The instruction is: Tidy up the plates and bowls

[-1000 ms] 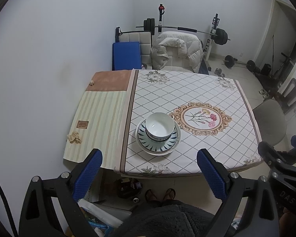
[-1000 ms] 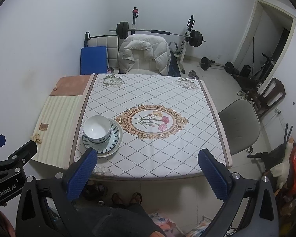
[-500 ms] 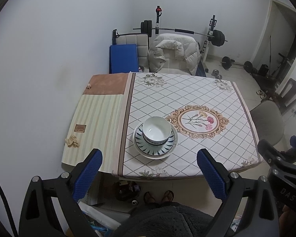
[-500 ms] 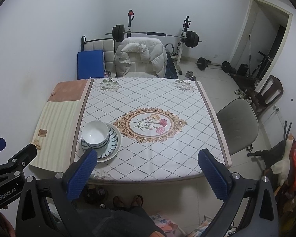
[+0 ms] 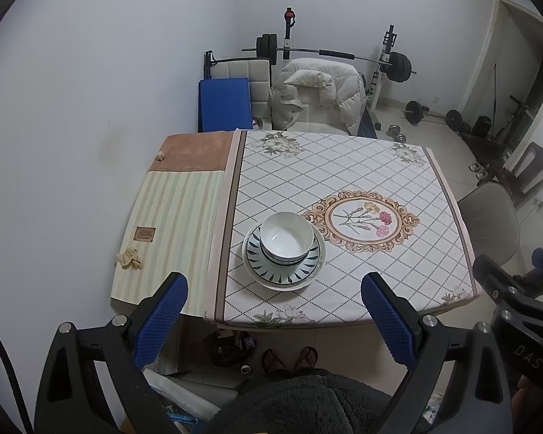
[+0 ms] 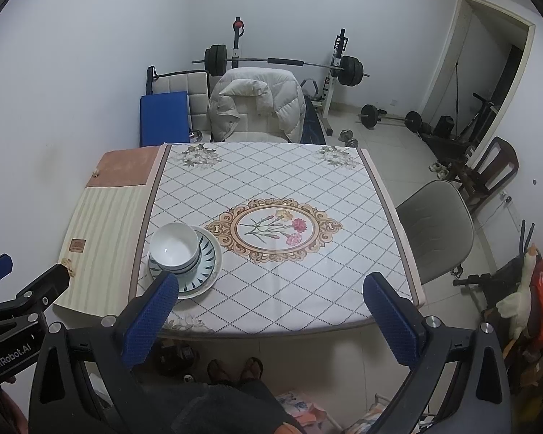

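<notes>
White bowls [image 5: 287, 239] [image 6: 175, 246] are stacked inside each other on a white plate with a dark leaf pattern [image 5: 309, 269] [image 6: 209, 256]. The stack stands near the front left of the table with the diamond-pattern cloth [image 5: 344, 166] [image 6: 271, 166]. My left gripper [image 5: 273, 316] hangs open, high above the table's front edge, with nothing between its blue pads. My right gripper [image 6: 271, 316] is open too and equally high, to the right of the stack. Neither touches the dishes.
A striped beige cloth [image 5: 170, 224] covers the table's left part, with a small crumpled scrap [image 5: 129, 258] on it. A grey chair [image 6: 434, 228] stands at the right, a chair with a white jacket [image 6: 257, 105] behind the table. The person's feet [image 6: 235, 369] show below.
Both grippers have drawn back and up from the table, so the table and stack look smaller and farther. Both stay open; the dishes have not moved.
</notes>
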`<state>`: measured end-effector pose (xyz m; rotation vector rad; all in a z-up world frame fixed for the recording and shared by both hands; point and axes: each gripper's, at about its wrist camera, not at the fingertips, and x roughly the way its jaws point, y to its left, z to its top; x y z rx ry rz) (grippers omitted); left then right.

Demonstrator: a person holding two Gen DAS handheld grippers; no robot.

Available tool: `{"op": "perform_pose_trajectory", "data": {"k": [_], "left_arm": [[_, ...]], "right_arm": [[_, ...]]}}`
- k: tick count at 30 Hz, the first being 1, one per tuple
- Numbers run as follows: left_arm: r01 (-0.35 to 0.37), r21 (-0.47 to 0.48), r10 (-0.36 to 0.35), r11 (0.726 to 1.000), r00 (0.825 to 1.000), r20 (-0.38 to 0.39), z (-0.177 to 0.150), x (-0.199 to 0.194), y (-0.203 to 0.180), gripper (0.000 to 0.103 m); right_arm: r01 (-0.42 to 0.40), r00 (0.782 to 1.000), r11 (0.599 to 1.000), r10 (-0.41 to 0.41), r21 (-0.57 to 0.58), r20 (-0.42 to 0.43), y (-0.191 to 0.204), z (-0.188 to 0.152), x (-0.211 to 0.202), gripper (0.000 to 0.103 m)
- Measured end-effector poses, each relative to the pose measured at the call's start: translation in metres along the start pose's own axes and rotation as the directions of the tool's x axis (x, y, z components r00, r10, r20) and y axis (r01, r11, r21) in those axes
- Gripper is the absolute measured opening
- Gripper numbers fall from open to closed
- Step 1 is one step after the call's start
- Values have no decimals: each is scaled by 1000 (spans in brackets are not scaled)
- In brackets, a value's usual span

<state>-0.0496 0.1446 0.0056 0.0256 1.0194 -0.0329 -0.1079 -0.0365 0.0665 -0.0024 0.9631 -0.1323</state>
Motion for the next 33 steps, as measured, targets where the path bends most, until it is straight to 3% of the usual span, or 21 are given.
{"op": "perform_pose_trajectory", "data": {"k": [33], "left_arm": [[13,-25,-14,1000,1000,-26,-1,9,18,98]], "right_arm": [[1,1000,1000,-1,-19,-27,9,-7,7,103]]}}
